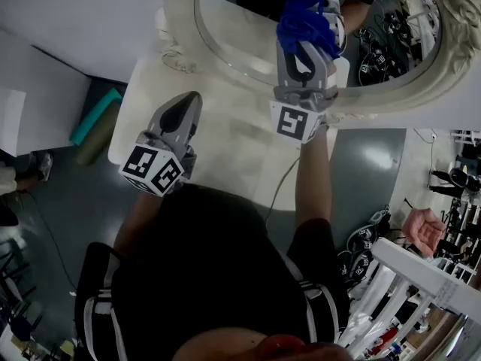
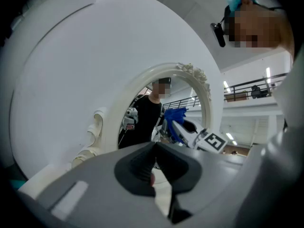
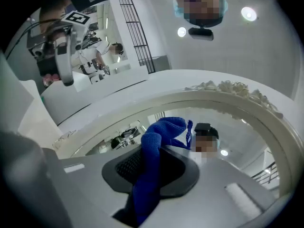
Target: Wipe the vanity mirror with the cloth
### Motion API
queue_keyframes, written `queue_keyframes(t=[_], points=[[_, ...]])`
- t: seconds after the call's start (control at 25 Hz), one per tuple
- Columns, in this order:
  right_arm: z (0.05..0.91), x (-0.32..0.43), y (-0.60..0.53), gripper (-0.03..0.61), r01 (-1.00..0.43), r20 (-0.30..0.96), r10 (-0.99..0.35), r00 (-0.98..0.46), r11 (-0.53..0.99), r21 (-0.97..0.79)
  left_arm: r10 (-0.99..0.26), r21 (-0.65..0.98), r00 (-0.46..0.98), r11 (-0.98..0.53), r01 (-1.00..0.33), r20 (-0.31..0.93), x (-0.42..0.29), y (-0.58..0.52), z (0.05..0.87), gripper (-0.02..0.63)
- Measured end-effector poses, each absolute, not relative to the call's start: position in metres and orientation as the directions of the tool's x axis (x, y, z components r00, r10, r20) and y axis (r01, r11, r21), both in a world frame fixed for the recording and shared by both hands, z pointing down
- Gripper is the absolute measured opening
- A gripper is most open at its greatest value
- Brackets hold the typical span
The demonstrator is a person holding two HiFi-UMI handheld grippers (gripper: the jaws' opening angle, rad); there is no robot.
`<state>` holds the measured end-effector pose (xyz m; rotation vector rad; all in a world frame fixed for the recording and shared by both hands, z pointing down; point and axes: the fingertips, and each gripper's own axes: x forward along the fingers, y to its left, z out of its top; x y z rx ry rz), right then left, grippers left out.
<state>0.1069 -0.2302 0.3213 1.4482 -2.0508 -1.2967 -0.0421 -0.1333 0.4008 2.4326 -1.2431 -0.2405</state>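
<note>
Two grippers work over a white table (image 1: 225, 145); one is idle and one is loaded.

Left: the left gripper (image 1: 186, 113) hangs above the table, short of the mirror (image 1: 240, 47). Its jaws are closed tip to tip with nothing between them, which the left gripper view shows plainly. It is probably parked here because the wipe needs one tool only. Held back, it neither crosses the glass nor knocks the frame (image 1: 180, 28).

Centre: the mirror is an oval glass in an ornate white frame and stands upright at the far edge of the table. It faces the person, so its whole face is open to a stroke from the front. In the left gripper view the mirror (image 2: 142, 120) shows the cloth (image 2: 175, 117) in front of its right half.

Right: the right gripper (image 1: 307, 42) is raised to the lower right part of the glass. Its jaws are clamped on the blue cloth (image 1: 301, 17), and a bunch of fabric stands out beyond the tips. In the right gripper view the cloth (image 3: 152, 160) runs up between the pads and folds over toward the mirror. Held this way, soft fabric rather than hard jaw would meet the glass. Whether the cloth is touching the surface cannot be told. Wiping appears to be at hand or just begun, near the rim.
</note>
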Motion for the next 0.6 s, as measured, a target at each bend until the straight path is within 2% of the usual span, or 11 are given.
queue_keyframes(t=[0.6], points=[[0.413,0.088,-0.230,0.077,-0.456,-0.083,-0.856,-0.510,0.187,0.870,-0.797,0.376,0.603,-0.559,-0.739,0.001,-0.030,-0.146,0.390,0.011]])
